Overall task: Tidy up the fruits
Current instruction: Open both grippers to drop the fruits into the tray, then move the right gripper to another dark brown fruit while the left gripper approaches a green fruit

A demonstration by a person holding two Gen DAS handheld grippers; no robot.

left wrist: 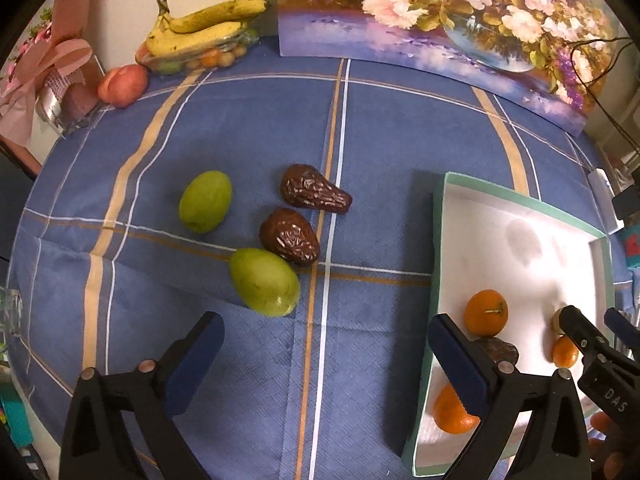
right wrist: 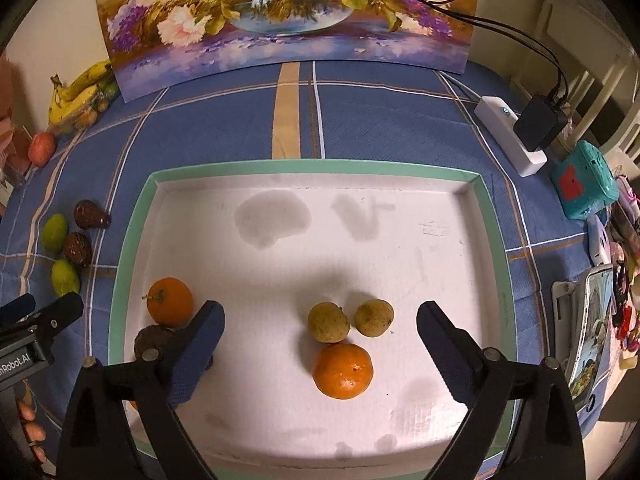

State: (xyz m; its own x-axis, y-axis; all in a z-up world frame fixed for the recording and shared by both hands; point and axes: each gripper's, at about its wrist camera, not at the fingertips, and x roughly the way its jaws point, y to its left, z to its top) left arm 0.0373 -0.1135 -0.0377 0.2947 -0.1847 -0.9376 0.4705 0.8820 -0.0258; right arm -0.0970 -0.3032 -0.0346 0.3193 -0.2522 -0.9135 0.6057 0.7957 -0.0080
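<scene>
The left gripper [left wrist: 326, 354] points steeply down at the blue checked tablecloth [left wrist: 380, 128]. Its jaws are wide apart and hold nothing. The right-hand finger hangs over the near left corner of the shallow white box with a green rim [right wrist: 320, 166], and the other finger hangs over bare cloth.

The right gripper [right wrist: 320, 340] also points steeply down, over the middle of the box. Its jaws are spread wide and hold nothing. Between its fingers, on the box floor, lie two small round yellow-brown fruits [right wrist: 328, 322] side by side, and a bigger orange tangerine [right wrist: 343, 371] touching the left one. No finger touches them.

In the left part of the box sits a second orange tangerine with a stem [right wrist: 170, 302]. A dark brown wrinkled fruit [right wrist: 152, 340] leans on it, half hidden by the right gripper's left finger. A third orange tangerine [left wrist: 454, 410] lies in the near corner, partly hidden behind the left gripper's finger.

Out on the cloth, left of the box, lie two green oval fruits [left wrist: 205, 201] and two dark brown wrinkled pear-shaped fruits [left wrist: 314, 194]. The nearer green one touches the nearer brown one.

Far back stand a flower painting [right wrist: 288, 12], a clear dish with yellow bananas [left wrist: 200, 30], and a red-pink apple [left wrist: 123, 85]. On the right lie a white power strip with a black plug [right wrist: 516, 136] and a teal box [right wrist: 582, 178].
</scene>
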